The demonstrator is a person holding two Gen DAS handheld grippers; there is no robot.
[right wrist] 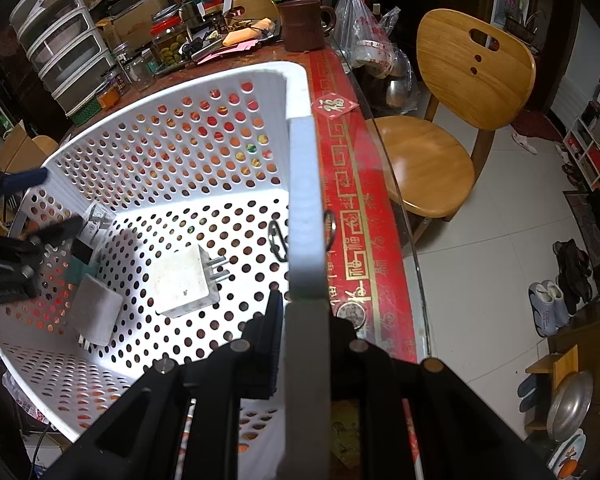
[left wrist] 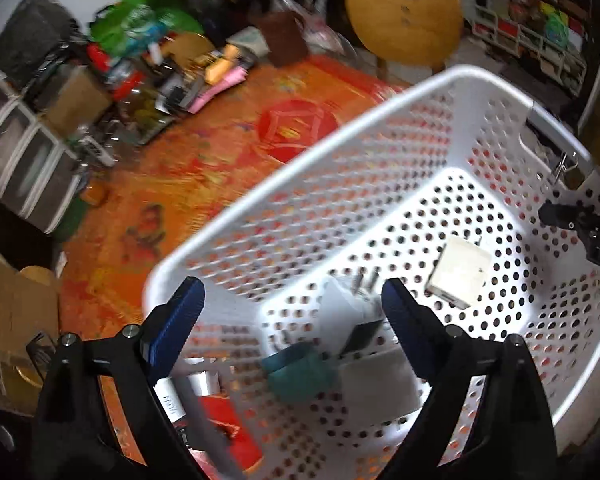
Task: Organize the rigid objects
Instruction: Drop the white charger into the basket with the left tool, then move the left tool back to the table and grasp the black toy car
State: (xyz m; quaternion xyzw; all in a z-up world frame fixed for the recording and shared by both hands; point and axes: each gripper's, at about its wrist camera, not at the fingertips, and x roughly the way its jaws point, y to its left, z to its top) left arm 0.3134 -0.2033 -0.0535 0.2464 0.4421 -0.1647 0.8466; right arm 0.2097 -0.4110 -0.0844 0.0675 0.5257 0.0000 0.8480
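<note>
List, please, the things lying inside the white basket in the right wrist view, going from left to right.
Grey rounded-edge block → white square plug adapter with metal prongs → black metal carabiner clip → white perforated plastic basket's gripped rim.

Basket floor: I see bare patches around the white charger (right wrist: 186,280).
Near corner: crowded (teal block (left wrist: 300,372), grey adapter (right wrist: 96,312)).
Right rim (right wrist: 306,208): clamped, blocked.

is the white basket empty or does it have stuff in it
Not empty: the white basket holds a white plug adapter, a grey block and a carabiner.
</note>
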